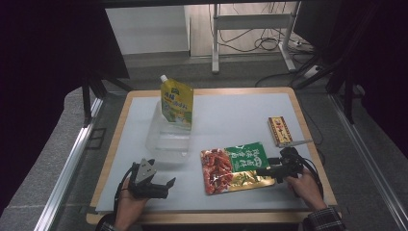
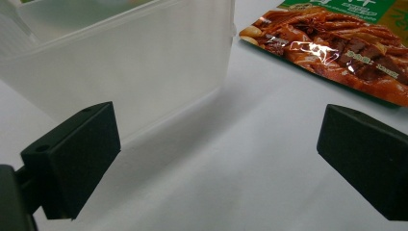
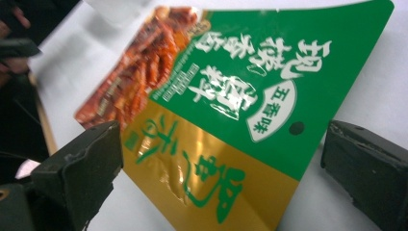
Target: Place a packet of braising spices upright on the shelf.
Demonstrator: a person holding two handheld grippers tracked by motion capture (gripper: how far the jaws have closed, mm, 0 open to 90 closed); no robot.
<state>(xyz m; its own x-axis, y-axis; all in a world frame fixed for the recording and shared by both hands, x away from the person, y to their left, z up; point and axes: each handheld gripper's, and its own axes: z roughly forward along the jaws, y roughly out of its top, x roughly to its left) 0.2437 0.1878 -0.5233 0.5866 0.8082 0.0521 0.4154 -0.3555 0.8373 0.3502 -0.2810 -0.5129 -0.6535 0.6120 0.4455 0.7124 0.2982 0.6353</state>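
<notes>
A flat snack pouch (image 1: 235,167) in green, gold and red lies on the white table, front right of centre. My right gripper (image 1: 267,171) stands open at its right edge, and in the right gripper view the pouch (image 3: 226,120) lies between the two spread jaws. My left gripper (image 1: 163,185) is open near the front left, with nothing between its jaws. In the left gripper view a clear plastic tub (image 2: 125,62) stands just ahead on the left and the pouch's red end (image 2: 332,48) lies at the upper right.
A yellow spouted pouch (image 1: 177,103) stands upright in the clear tub (image 1: 168,137) at the middle left. A small red and yellow box (image 1: 280,131) lies at the right, with a thin silvery piece (image 1: 300,142) near it. The wooden table rim (image 1: 308,125) runs close by.
</notes>
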